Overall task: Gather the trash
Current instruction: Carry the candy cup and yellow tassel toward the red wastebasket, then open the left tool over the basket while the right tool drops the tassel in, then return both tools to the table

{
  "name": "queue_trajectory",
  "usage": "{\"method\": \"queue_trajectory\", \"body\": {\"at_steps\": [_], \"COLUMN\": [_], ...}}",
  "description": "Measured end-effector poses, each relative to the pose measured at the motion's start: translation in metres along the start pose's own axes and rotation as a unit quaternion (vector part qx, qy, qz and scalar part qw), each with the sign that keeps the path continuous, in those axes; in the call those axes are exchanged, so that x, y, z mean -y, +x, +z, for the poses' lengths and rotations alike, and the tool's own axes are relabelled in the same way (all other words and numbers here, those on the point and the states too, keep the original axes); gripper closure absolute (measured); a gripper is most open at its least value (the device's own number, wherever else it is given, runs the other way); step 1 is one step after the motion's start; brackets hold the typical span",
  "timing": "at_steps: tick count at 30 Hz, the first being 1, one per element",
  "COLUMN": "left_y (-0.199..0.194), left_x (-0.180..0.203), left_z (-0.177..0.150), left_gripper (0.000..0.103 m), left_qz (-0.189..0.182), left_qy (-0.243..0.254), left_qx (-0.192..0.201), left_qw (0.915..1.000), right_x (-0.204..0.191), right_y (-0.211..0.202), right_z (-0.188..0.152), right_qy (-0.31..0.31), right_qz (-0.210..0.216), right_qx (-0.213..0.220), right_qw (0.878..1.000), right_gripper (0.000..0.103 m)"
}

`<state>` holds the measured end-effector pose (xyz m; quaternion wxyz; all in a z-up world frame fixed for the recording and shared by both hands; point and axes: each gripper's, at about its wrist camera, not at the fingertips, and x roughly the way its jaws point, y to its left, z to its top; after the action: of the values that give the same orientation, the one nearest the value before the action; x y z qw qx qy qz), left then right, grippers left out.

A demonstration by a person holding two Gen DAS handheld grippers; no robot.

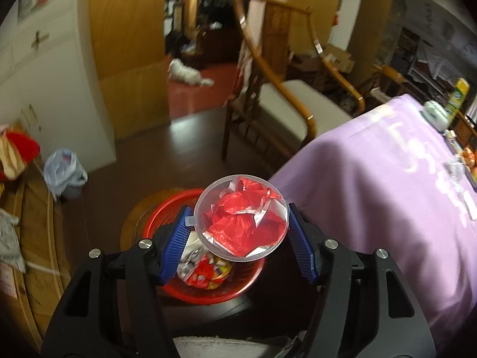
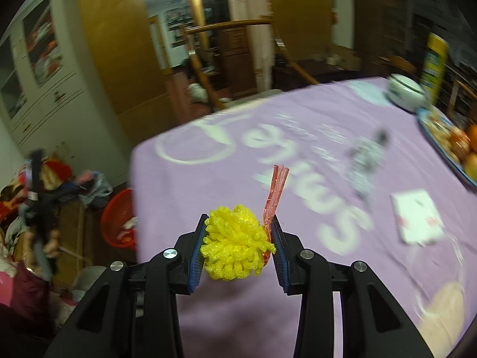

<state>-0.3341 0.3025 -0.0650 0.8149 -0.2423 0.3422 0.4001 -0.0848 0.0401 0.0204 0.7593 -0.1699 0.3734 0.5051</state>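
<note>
My left gripper (image 1: pixel 238 211) is shut on a clear plastic cup (image 1: pixel 241 217) stuffed with crumpled red and silver wrappers. The cup hangs tilted over a red basket (image 1: pixel 208 295) on the floor, which holds several shiny wrappers (image 1: pixel 205 271). My right gripper (image 2: pixel 238 220) is shut on a yellow foam fruit net (image 2: pixel 235 244), with a red plastic strip (image 2: pixel 275 188) pinched against its right pad. It hovers above the purple tablecloth (image 2: pixel 238 161) near the table's left edge. In the right wrist view the red basket (image 2: pixel 117 220) sits low beside the table.
On the cloth lie a crumpled clear wrapper (image 2: pixel 365 161), a white packet (image 2: pixel 417 220), a fruit plate (image 2: pixel 441 137) and a white lidded cup (image 2: pixel 405 89). A wooden chair (image 1: pixel 286 101) stands behind the table. A bag-lined bin (image 1: pixel 64 170) sits by the white cabinet.
</note>
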Motion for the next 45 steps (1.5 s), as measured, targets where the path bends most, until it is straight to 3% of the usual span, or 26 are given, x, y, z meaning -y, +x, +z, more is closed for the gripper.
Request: {"method": "queue_trajectory", "body": {"at_steps": [2,7,9,14,18,20,22,24,28,34,40,45], "left_y": [0.015,0.04,0.047,0.038,0.031,0.029,0.03,0.032,0.035,0.028,0.006,-0.02], "left_x": [-0.012,-0.04,-0.056,-0.094,-0.118,-0.127,-0.131,-0.133,-0.126,-0.111,-0.077,-0.026], "left_z": [-0.004,-0.006,-0.006,-0.002,0.001,0.0,0.0,0.0,-0.001,0.001,0.006,0.01], "left_gripper": [0.037,0.018,0.017,0.017,0.017,0.017,0.017,0.017,0.017,0.017,0.01,0.008], "left_qz": [0.004,0.022,0.04,0.083,0.091,0.078,0.073,0.079,0.08,0.069,0.058,0.032], "left_qy": [-0.003,-0.026,-0.042,-0.081,-0.11,-0.127,-0.133,-0.131,-0.113,-0.097,-0.062,-0.007], "left_qx": [-0.014,-0.022,-0.027,0.006,0.025,0.027,0.026,0.024,0.021,0.027,0.046,0.062], "left_qw": [0.9999,0.9992,0.9979,0.9932,0.9894,0.9884,0.9881,0.9878,0.9901,0.9925,0.9953,0.9975], "right_x": [-0.024,-0.083,-0.11,-0.17,-0.221,-0.241,-0.259,-0.269,-0.269,-0.241,-0.183,-0.116], "right_y": [0.011,0.046,0.065,0.11,0.153,0.169,0.186,0.194,0.196,0.168,0.118,0.066], "right_z": [0.011,0.034,0.042,0.057,0.063,0.063,0.063,0.063,0.067,0.075,0.065,0.038], "right_qy": [-0.015,-0.047,-0.06,-0.092,-0.125,-0.138,-0.148,-0.153,-0.151,-0.125,-0.081,-0.039], "right_qz": [0.012,0.046,0.062,0.096,0.13,0.146,0.157,0.159,0.158,0.133,0.094,0.046], "right_qx": [-0.005,-0.023,-0.037,-0.072,-0.11,-0.126,-0.142,-0.147,-0.144,-0.104,-0.051,-0.008], "right_qw": [1.0,0.998,0.996,0.988,0.977,0.971,0.966,0.964,0.965,0.978,0.991,0.998], "right_gripper": [0.063,0.062,0.062,0.062,0.061,0.055,0.038,0.035,0.034,0.03,0.026,0.02]}}
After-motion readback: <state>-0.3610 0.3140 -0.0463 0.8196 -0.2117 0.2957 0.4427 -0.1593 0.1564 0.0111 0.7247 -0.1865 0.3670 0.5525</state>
